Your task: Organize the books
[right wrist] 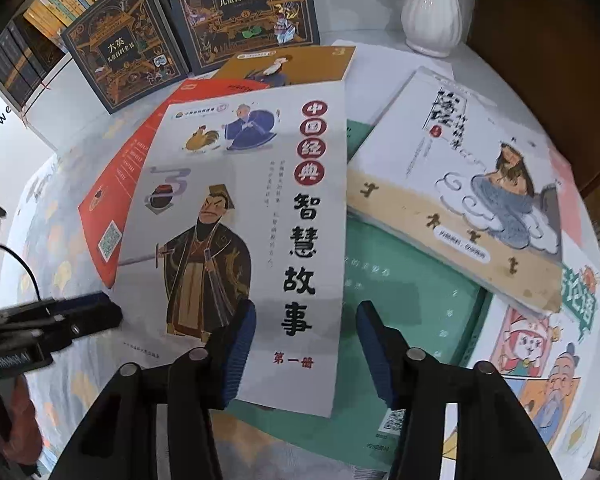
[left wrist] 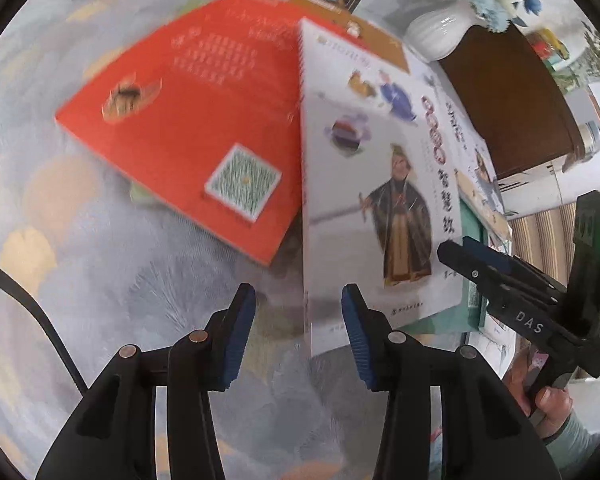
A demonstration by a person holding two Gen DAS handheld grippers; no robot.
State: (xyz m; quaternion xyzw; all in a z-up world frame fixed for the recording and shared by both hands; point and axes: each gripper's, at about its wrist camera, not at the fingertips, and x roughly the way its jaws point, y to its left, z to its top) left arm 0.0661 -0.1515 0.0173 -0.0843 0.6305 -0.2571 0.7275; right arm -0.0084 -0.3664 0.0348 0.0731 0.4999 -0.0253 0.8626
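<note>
Jaws of both grippers stand spread, pinching nothing; closing on the white book (right wrist: pixel 236 240) could drag the loose pile askew.

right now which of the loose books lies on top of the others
The white book with the robed swordsman: its whole cover shows, overlapping the red book, the green book and the orange book.

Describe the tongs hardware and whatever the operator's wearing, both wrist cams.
Both tongs are black plastic with ribbed blue pads and round metal pins at the finger joints. In the left wrist view, the right tongs carry white "DAS" lettering and a green LED glows on the body behind. A black cable trails on the left. The hand emerges from a light grey-green sleeve. The left tongs bear a white label, text unreadable.
</note>
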